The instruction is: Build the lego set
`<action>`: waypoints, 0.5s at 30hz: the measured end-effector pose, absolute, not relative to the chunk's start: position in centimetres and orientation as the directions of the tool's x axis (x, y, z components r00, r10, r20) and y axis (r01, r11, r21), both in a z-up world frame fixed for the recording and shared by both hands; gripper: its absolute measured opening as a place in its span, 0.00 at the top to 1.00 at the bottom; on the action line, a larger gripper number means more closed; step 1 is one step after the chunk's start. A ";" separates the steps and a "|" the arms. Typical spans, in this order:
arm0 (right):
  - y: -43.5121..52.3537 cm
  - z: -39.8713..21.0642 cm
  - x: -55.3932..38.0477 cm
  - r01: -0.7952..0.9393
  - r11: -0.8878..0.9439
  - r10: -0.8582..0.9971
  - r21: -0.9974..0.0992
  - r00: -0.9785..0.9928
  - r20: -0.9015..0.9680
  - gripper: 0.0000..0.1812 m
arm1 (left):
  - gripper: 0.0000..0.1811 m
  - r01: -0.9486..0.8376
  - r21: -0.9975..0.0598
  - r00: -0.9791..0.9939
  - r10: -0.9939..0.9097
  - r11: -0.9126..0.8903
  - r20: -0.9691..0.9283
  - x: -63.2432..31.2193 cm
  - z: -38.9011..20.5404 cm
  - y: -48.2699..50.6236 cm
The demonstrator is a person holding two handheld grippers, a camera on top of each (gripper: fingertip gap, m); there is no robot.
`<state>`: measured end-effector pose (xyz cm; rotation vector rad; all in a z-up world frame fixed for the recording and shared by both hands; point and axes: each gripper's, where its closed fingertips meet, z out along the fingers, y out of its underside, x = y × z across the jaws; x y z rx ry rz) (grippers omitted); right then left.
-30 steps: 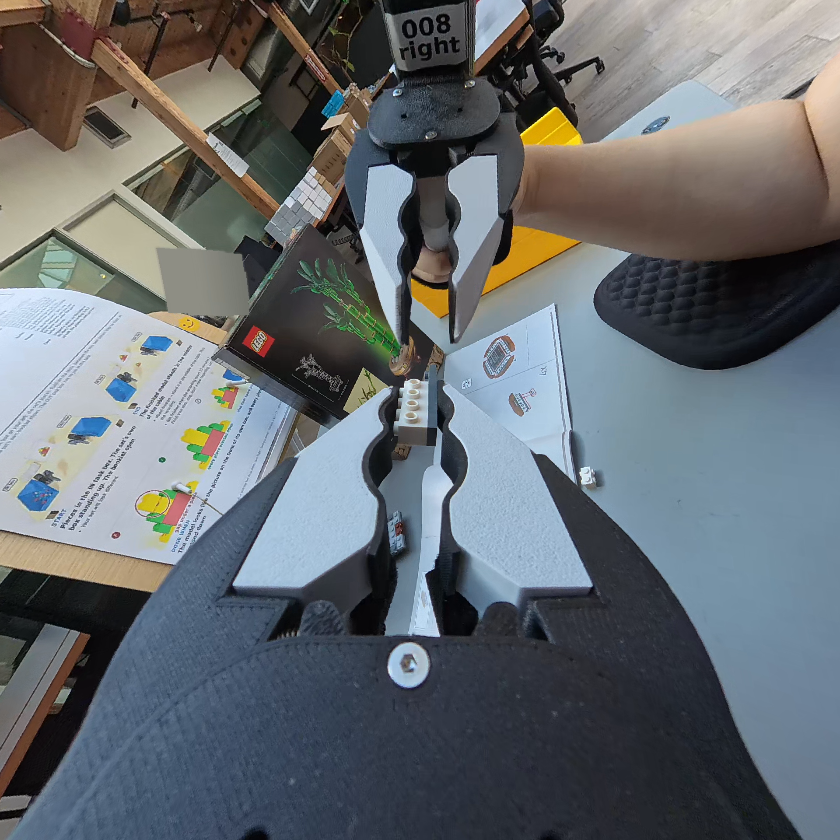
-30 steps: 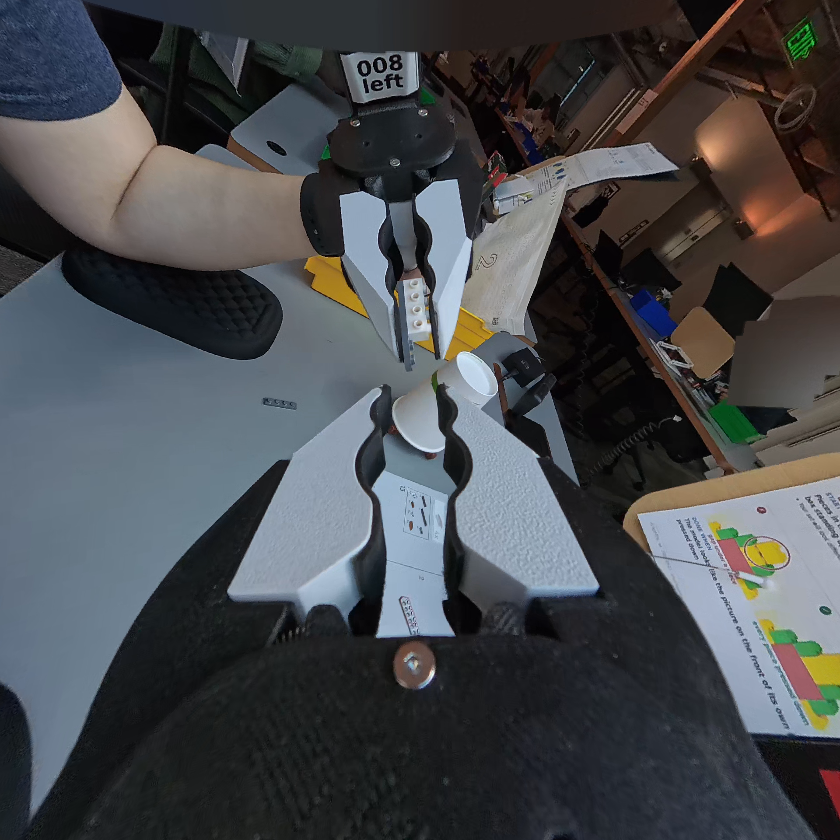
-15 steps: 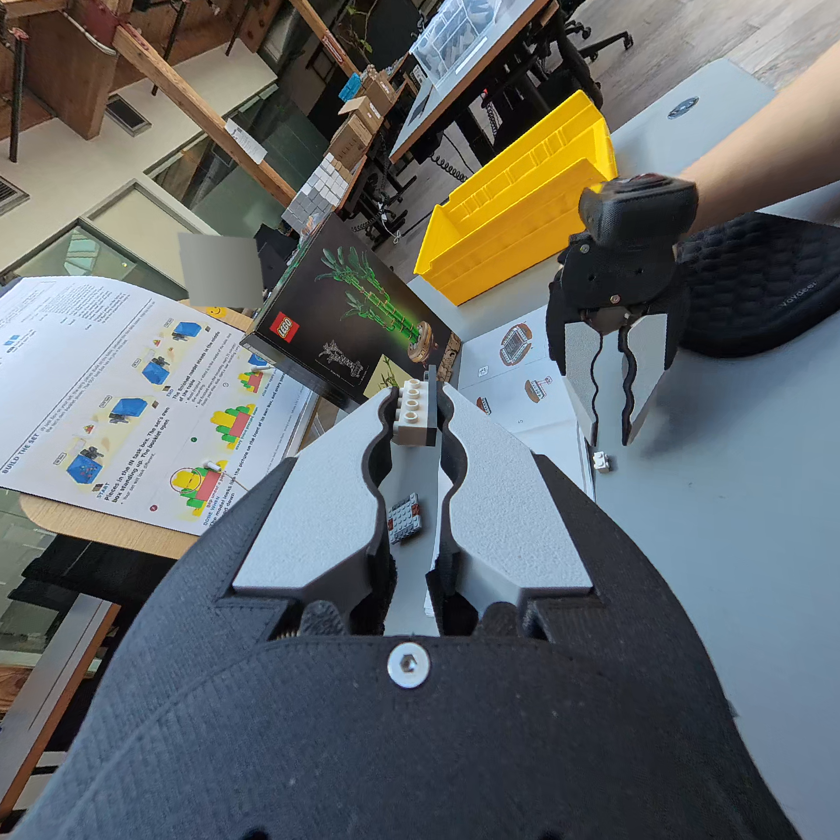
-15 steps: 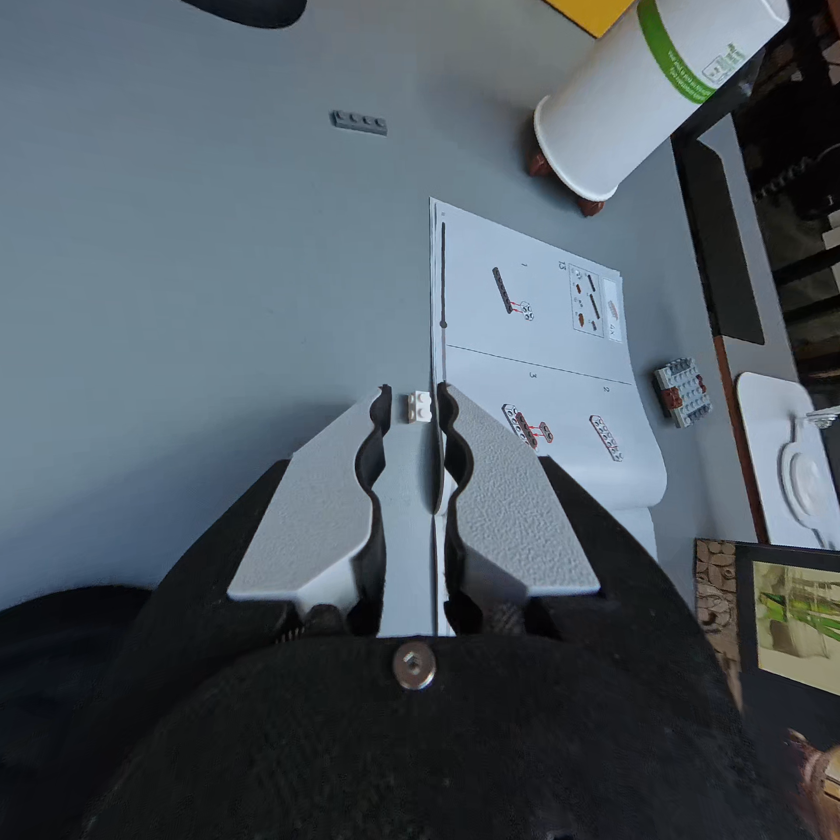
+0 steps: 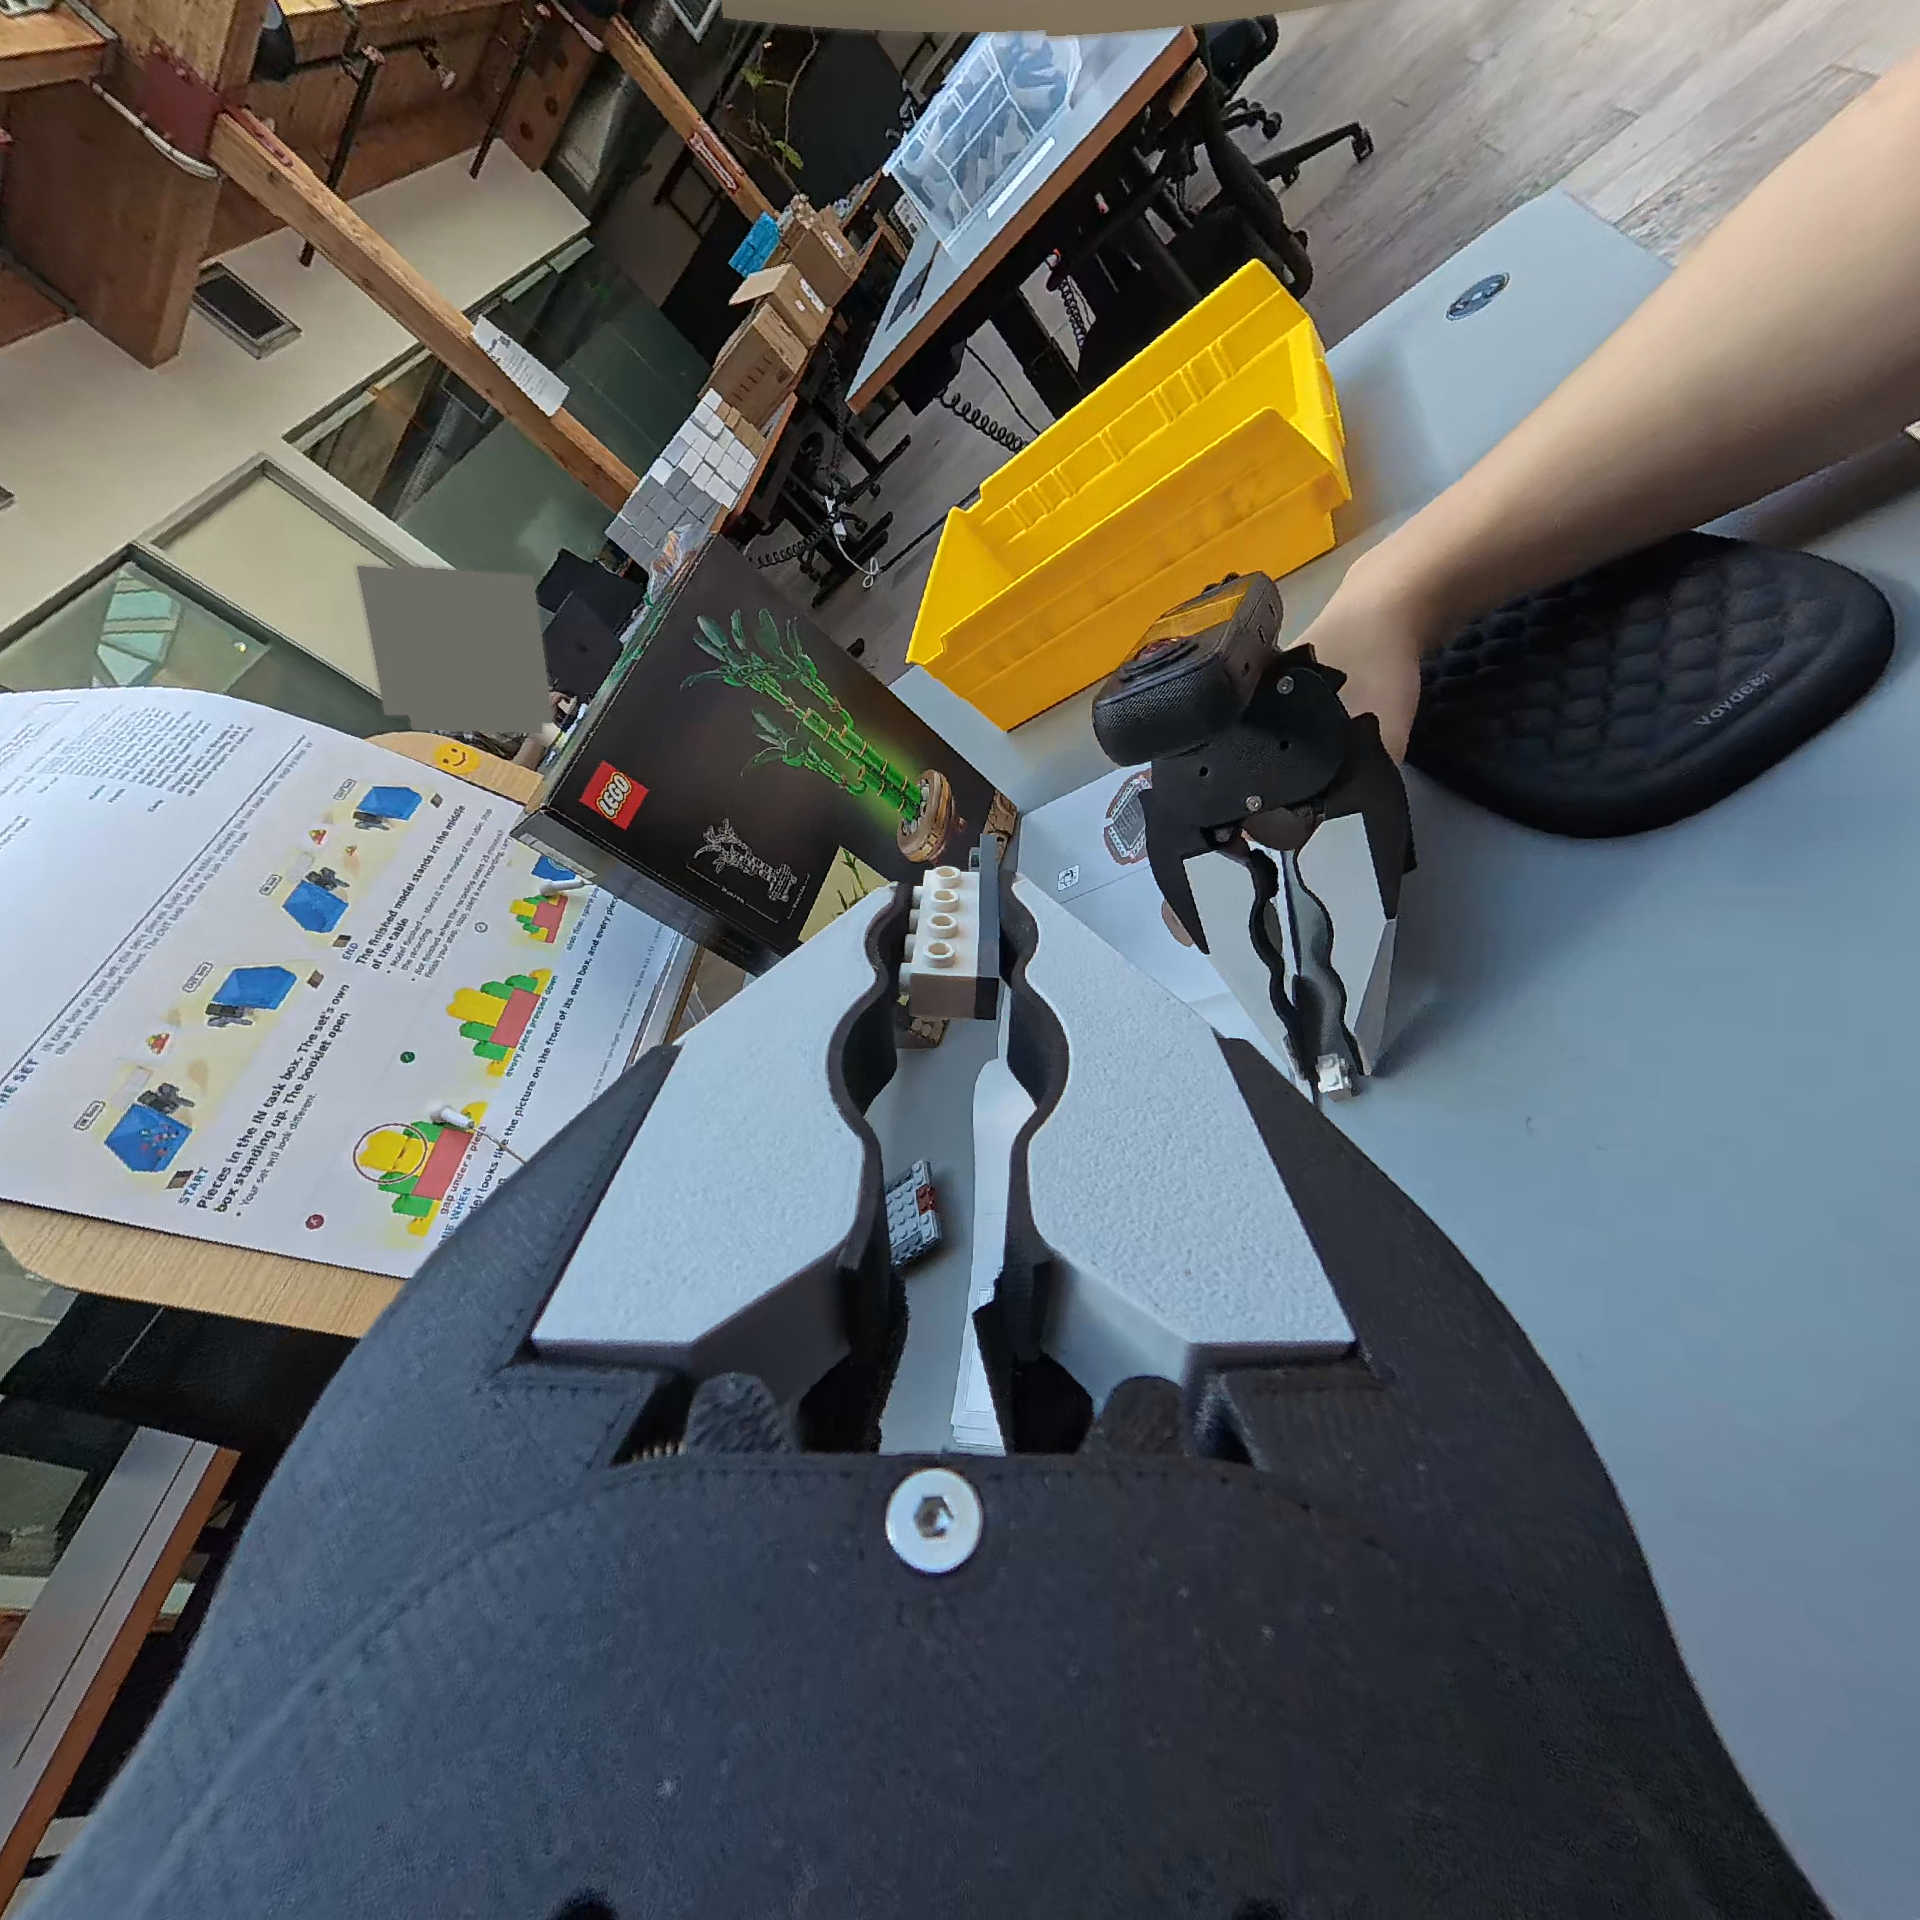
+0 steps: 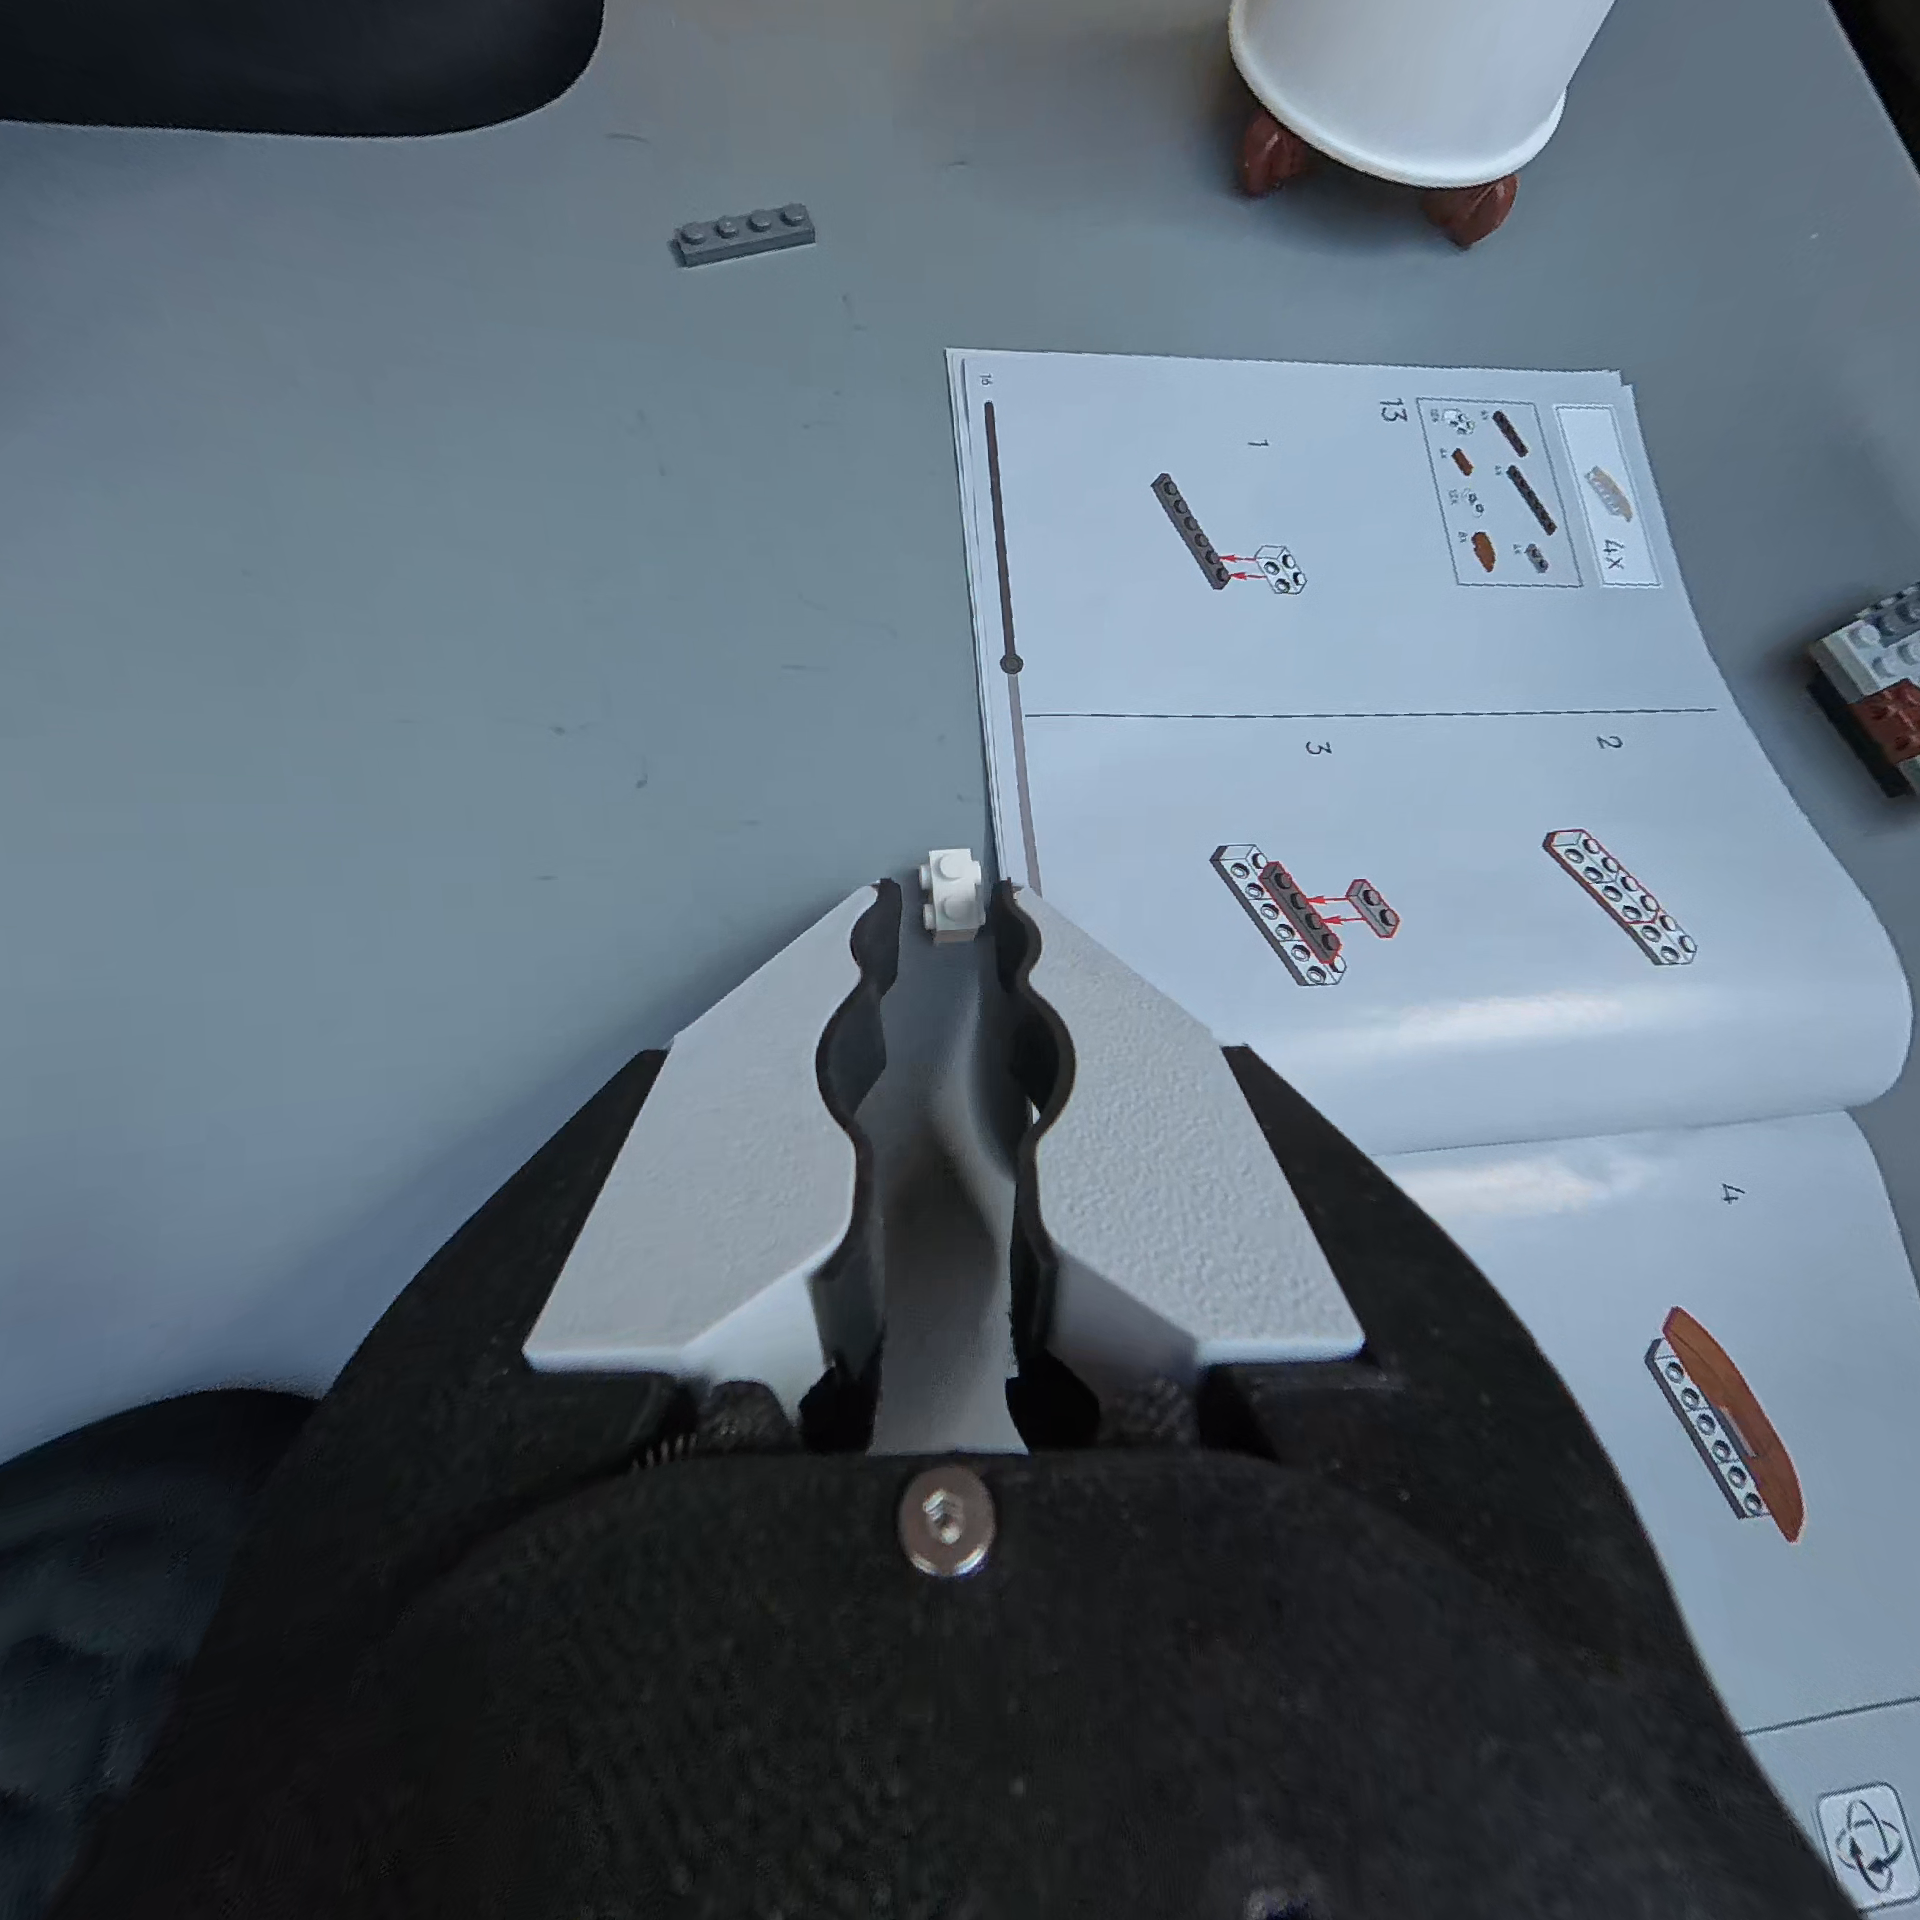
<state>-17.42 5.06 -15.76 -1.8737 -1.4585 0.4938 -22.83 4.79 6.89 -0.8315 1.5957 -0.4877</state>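
My left gripper (image 5: 948, 902) is shut on a tan studded brick with a dark plate on its side (image 5: 943, 961), held above the table. My right gripper (image 6: 943, 896) is open, tips down at the grey table (image 6: 416, 623), with a small white brick (image 6: 954, 900) lying between its fingertips beside the edge of the open instruction booklet (image 6: 1351, 675). In the left wrist view the right gripper (image 5: 1333, 1068) stands nearly upright over the same white brick (image 5: 1337, 1081), with a person's forearm behind it.
A grey four-stud plate (image 6: 743, 234) lies farther out. A white paper cup (image 6: 1403, 94) lies on brown pieces (image 6: 1273, 156). A small grey-brown build (image 6: 1870, 696) sits right of the booklet. Yellow bins (image 5: 1143, 499), the set's box (image 5: 769, 748) and a black pad (image 5: 1652, 675) stand behind. There is about 25 cm between the tips of the two grippers. To the small grey-brown build (image 6: 1870, 696): right tips about 20 cm, left tips about 30 cm. My left wrist view (image 5: 934, 1208) looks at it from another angle.
My right gripper turned from facing the left gripper down to the table and came lower, so its tips now flank the small white brick. My left gripper kept its hold on the tan brick.
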 end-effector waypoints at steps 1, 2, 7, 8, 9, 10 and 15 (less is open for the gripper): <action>5.1 -16.1 -17.3 0.692 -0.122 0.948 -0.712 0.294 0.124 0.92 | 0.93 -0.241 -0.716 -0.039 -0.744 0.655 -0.667 -22.8 6.8 4.7; 5.1 -16.1 -17.3 0.687 -0.121 0.946 -0.717 0.298 0.126 0.94 | 0.93 -0.243 -0.716 -0.047 -0.746 0.654 -0.665 -22.8 6.7 4.6; 4.9 -14.1 -17.7 0.561 -0.216 0.928 -0.799 0.373 0.011 0.94 | 0.93 -0.261 -0.724 -0.067 -0.760 0.639 -0.647 -22.7 6.3 4.6; 4.7 -12.9 -18.0 0.501 -0.259 0.921 -0.826 0.386 -0.055 0.94 | 0.93 -0.262 -0.723 -0.063 -0.758 0.640 -0.649 -22.7 6.3 4.7; 4.4 -11.0 -18.4 0.425 -0.314 0.910 -0.849 0.390 -0.142 0.94 | 0.93 -0.258 -0.722 -0.063 -0.757 0.642 -0.650 -22.6 6.4 4.6; 4.0 -8.6 -18.9 0.338 -0.371 0.897 -0.865 0.370 -0.241 0.95 | 0.93 -0.253 -0.721 -0.063 -0.754 0.645 -0.653 -22.6 6.5 4.5; 2.5 5.5 -19.1 0.051 -0.576 0.814 -0.816 0.127 -0.567 0.95 | 0.93 -0.204 -0.706 -0.067 -0.729 0.678 -0.681 -22.1 7.4 3.1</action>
